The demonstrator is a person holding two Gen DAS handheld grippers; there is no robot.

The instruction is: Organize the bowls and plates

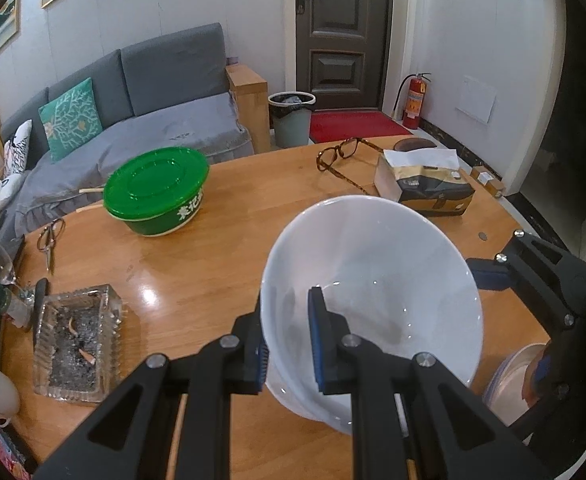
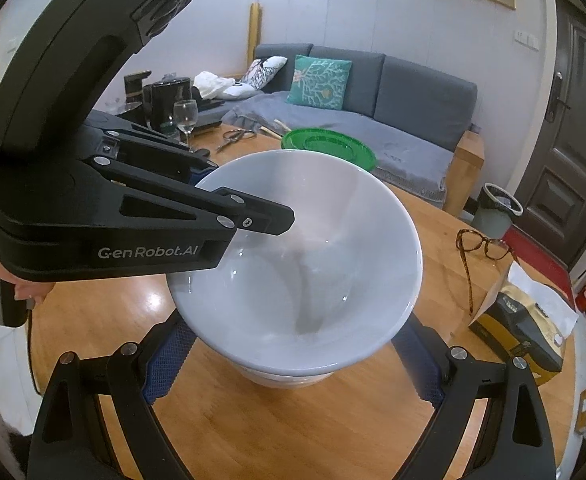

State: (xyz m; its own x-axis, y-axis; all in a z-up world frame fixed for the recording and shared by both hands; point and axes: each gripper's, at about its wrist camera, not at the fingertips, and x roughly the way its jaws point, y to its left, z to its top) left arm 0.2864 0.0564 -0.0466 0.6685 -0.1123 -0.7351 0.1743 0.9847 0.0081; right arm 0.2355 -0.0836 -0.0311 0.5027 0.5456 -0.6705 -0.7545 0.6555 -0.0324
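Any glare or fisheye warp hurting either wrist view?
Left wrist: ceiling-light glare spots on the glossy wooden table, door frame bowed, corners vignetted black. Right wrist: same table glare, soft highlights inside the white ceramic bowl, left gripper shadowing its wall; focus acceptable.

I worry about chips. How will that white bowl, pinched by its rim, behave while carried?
The white bowl looks like glazed ceramic: probably rigid, slippery and chip-prone. The left gripper pinches only one rim edge, so it may pivot. It hangs tilted over a stack, so contact could clink.
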